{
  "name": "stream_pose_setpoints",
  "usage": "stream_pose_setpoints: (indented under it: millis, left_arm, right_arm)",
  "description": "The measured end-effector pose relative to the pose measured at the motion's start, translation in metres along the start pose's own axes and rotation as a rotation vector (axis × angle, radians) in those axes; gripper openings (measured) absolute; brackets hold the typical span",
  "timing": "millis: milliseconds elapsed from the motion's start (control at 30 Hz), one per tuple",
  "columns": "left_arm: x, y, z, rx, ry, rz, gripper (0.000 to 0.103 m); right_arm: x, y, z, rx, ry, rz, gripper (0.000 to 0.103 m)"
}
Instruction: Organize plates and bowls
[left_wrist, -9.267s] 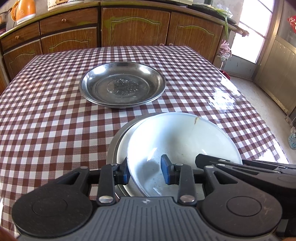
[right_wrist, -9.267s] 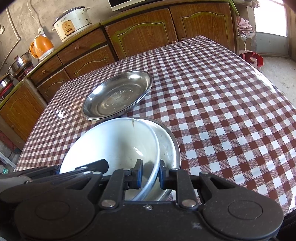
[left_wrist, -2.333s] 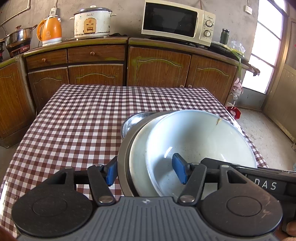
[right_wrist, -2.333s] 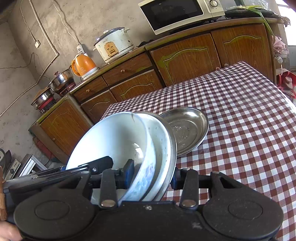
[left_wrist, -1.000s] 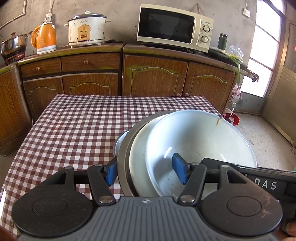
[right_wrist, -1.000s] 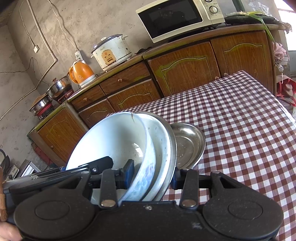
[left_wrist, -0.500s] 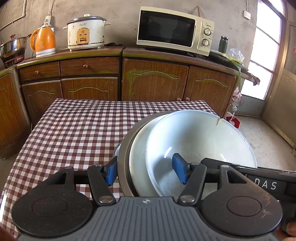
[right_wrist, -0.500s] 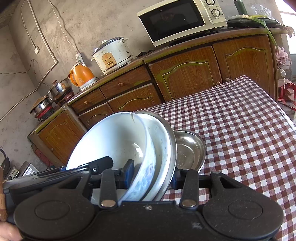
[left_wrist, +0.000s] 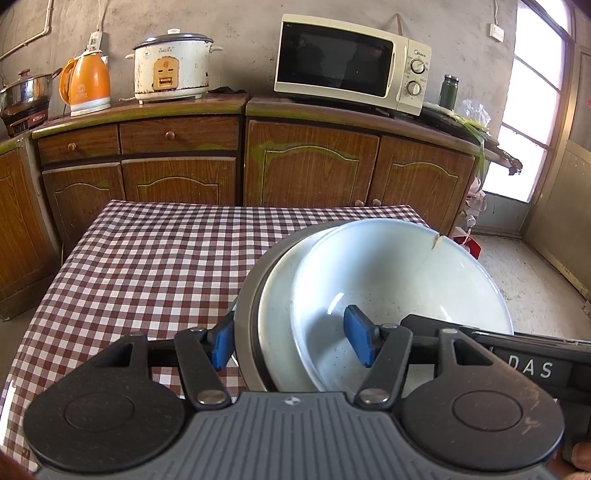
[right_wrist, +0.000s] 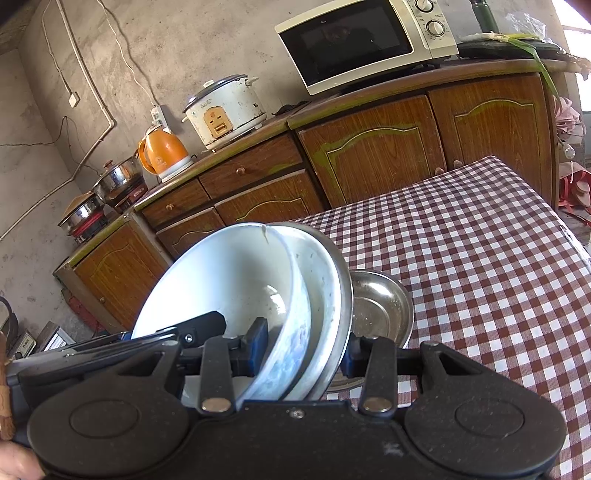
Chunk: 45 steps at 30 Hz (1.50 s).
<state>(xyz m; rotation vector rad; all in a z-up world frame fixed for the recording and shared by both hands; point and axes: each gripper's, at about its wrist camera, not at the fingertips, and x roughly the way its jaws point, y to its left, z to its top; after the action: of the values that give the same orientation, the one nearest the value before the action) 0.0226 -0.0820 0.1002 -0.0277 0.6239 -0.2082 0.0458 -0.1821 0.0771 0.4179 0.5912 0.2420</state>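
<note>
Both the left gripper (left_wrist: 291, 341) and right gripper (right_wrist: 303, 349) still clamp the bowl stack (left_wrist: 388, 280), now lifted above the steel plate (right_wrist: 380, 306) on the table (right_wrist: 480, 258).

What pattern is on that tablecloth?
The tablecloth is a dark red-brown and white check. It shows best in the left wrist view.
</note>
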Motion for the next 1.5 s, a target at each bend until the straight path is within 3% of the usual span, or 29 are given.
stream_pose_setpoints:
  millis: [1500]
  left_arm:
    - [0.05, 0.017, 0.017, -0.013, 0.038, 0.003, 0.062]
  right_arm:
    - [0.053, -0.017, 0.023, 0.008, 0.047, -0.004, 0.048]
